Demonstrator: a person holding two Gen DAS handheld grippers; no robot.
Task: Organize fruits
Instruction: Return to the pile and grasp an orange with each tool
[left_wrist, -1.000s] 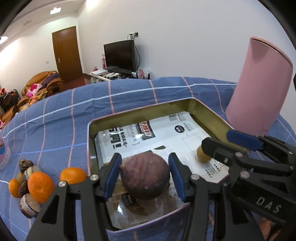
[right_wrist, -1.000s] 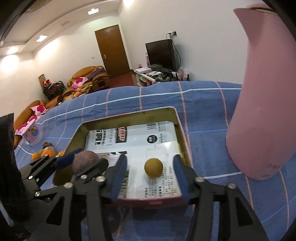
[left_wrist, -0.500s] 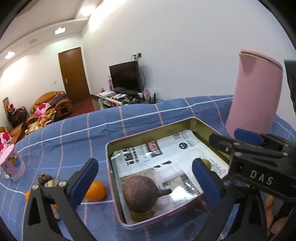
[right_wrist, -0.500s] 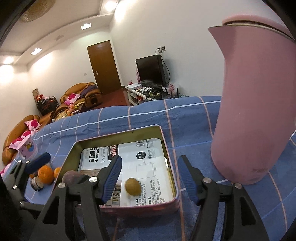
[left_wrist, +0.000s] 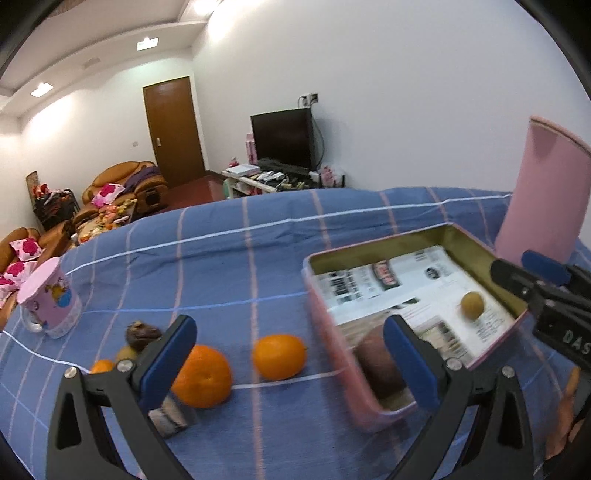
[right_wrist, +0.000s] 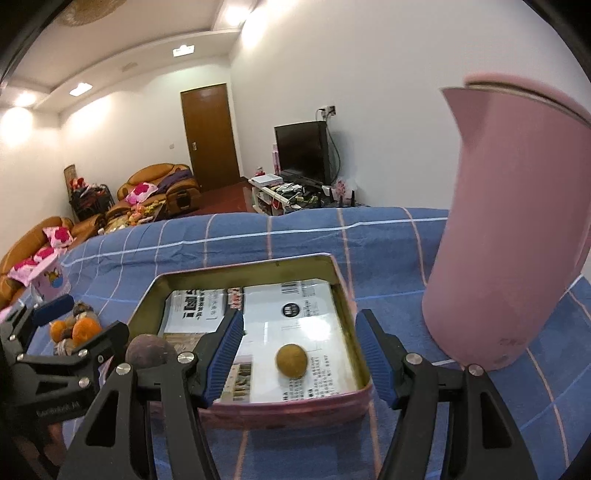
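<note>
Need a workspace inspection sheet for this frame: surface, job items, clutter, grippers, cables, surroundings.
Surface: blue checked cloth, lightly wrinkled.
Job's things: pink tin lined with printed paper holds a purple fruit and a small tan fruit, apart. Two oranges lie on the cloth beside the tin, with a pile of further fruits left of them.
Clutter: pink jug right of the tin; pink cup at the far left.
Grippers: left gripper wide open, empty; right gripper open, empty, aimed at the tan fruit.
Cables: wires run up from the television to a wall socket.
Surroundings: brown door, sofas with cushions, ceiling lights.
</note>
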